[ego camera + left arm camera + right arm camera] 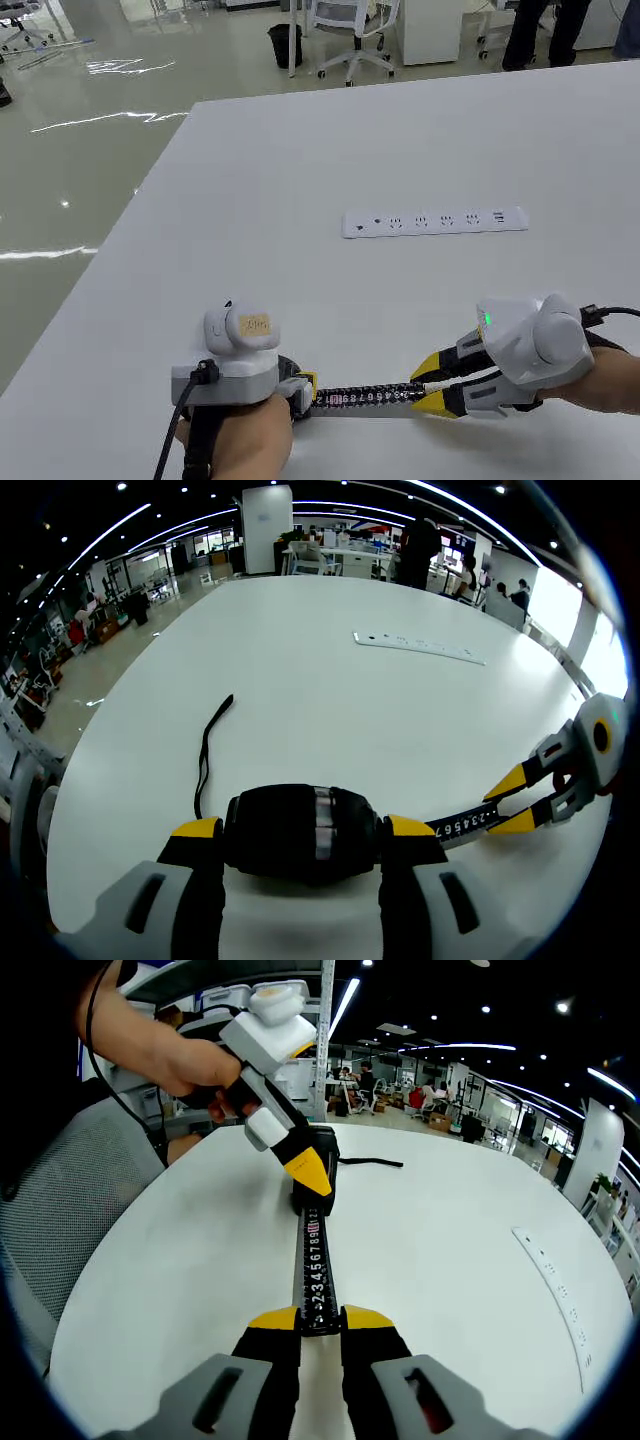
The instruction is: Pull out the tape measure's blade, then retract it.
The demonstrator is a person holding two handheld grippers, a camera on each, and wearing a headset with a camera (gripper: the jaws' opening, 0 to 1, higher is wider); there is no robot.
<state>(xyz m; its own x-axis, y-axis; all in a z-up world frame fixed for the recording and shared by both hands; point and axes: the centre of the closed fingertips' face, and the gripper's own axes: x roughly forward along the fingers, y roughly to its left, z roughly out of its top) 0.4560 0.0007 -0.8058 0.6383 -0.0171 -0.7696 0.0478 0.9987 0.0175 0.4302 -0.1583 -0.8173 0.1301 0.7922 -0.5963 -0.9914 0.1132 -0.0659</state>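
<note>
Tape measure (322, 1150) sits on the white table (400, 150) near the front edge, right in front of the person. It's a black case, and its strap (205, 750) lies loose on the tabletop behind it.

Left gripper (302, 825): jaws pressed onto the case from both sides, yellow tips flush against the shell. Case looks seated on the table, not lifted.

Right gripper (318, 1318): jaws pinched on the blade (315, 1270) at or close to its free end. I can't make out the end hook, it's hidden under the tips. A short run of blade is out, flat and straight between the two grippers, printed scale facing up.

Handling, my read:
- Case is probably hard plastic with a rubbery skin, compact with moderate weight. A side clamp like this should hold. Keep it pinned to the table so it doesn't twist.
- Blade is likely thin sprung steel. It's stiff over a short span and will buckle or flop once long. The painted face is slick.
- Best hold is at the tip, where the hook can stop the jaws sliding off. Pull in line with the case mouth, not sideways.
- The return spring will fight the pull. On retract, feed it back under grip. A free release would likely whip the blade in.

Power strip (435, 221) is well apart, out of the pull path.
</note>
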